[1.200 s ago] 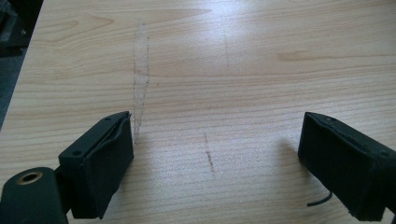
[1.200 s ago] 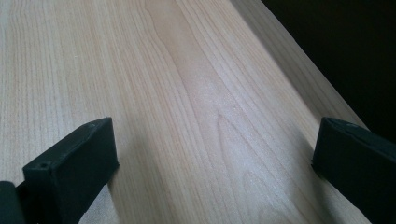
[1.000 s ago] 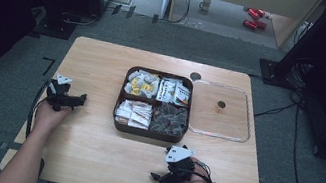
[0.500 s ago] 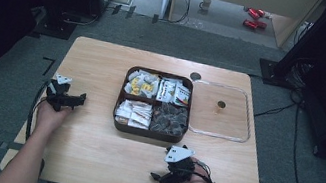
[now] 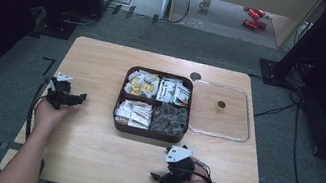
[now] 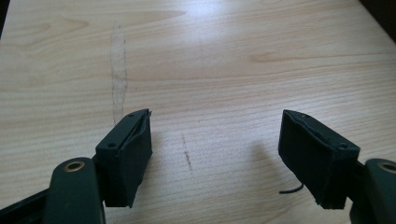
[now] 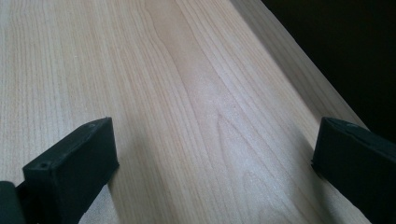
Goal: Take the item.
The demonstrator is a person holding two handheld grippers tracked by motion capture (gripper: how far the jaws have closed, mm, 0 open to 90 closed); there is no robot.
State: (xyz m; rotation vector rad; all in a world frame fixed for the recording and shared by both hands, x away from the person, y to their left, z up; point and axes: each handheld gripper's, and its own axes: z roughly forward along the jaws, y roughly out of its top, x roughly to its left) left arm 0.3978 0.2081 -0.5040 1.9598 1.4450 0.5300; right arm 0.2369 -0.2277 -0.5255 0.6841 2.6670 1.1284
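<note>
A brown four-compartment tray (image 5: 149,132) sits mid-table, holding several snack packets: yellow-and-white ones at far left, white ones at far right, red-and-white ones at near left, dark ones at near right. Its clear lid (image 5: 239,135) lies to the right, knob up. My left gripper (image 5: 77,99) rests at the table's left side, open, pointing toward the tray. In the left gripper view the gripper (image 6: 224,156) has its jaws wide apart over bare wood. My right gripper (image 5: 159,178) lies near the front edge, open. The right gripper view has the gripper (image 7: 219,168) empty above wood grain.
The wooden table (image 5: 89,149) has a small dark round spot (image 5: 195,76) near its far edge. Cables trail from both grippers. On the floor beyond stand a cup (image 5: 206,3) and red objects (image 5: 252,17). Dark equipment stands at both sides.
</note>
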